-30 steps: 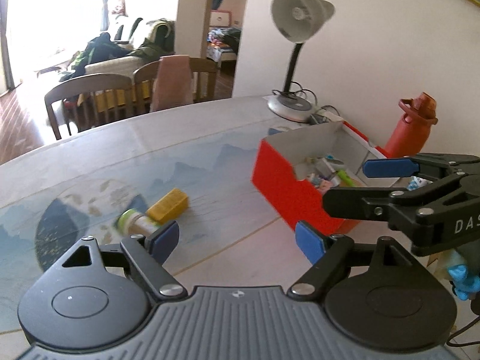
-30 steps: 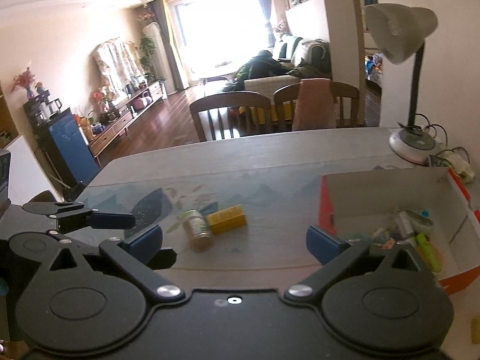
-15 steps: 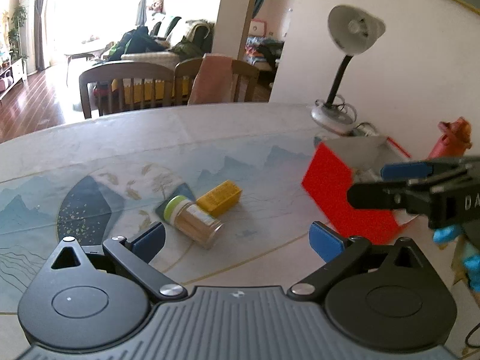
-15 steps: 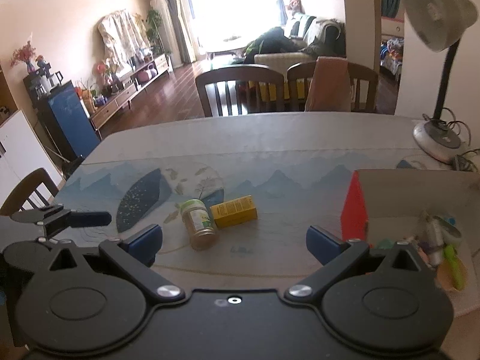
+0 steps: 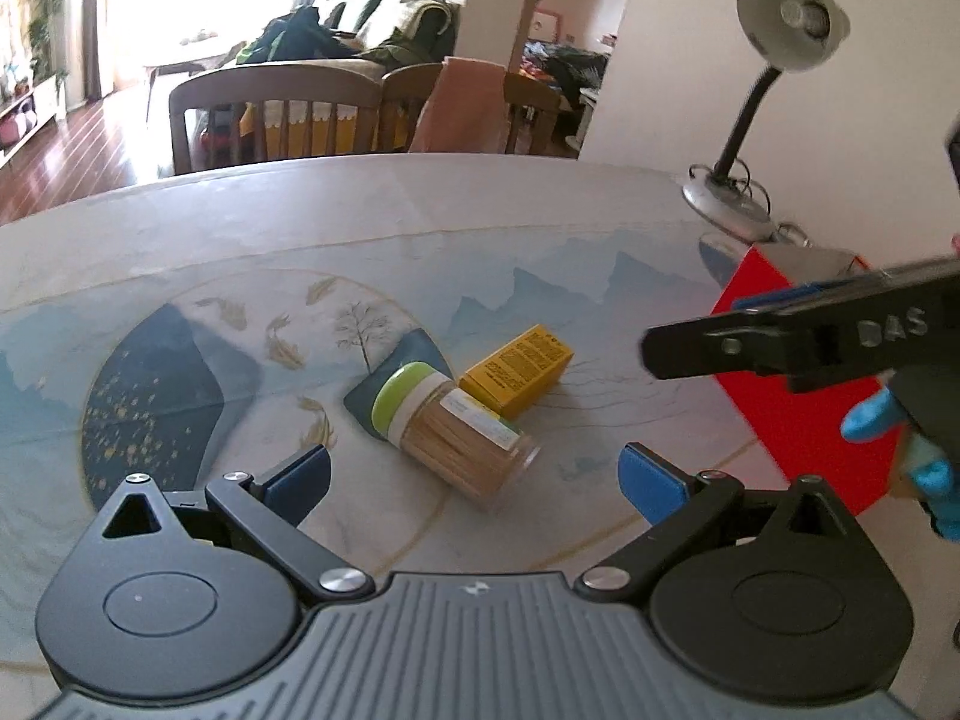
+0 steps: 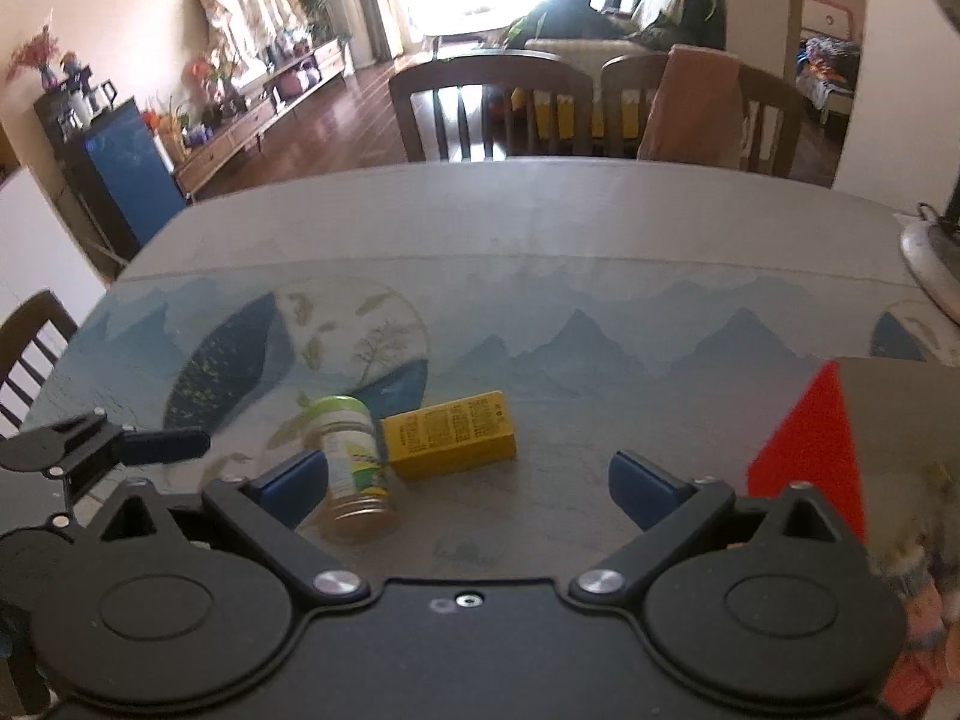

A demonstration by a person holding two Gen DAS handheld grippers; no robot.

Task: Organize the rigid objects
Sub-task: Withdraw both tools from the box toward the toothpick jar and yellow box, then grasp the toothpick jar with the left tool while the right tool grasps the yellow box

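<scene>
Left wrist view alone shows the desk lamp whole by the wall; right wrist view alone shows the worktop's left edge, a chair back past it, and the blurred clutter inside the red box.

Left hand-held gripper: jaws have just been opening and stand wide, nothing between the pads, touching nothing. Right hand-held gripper: jaws spread wide, empty, above the worktop.

Toothpick jar lies on its side, green lid toward the far left, just ahead of the left jaws. Yellow box lies flat against its far right side, touching. Red box sits to the right, near but apart. Worktop is bare left of the jar and beyond both items to the far edge with chairs.
</scene>
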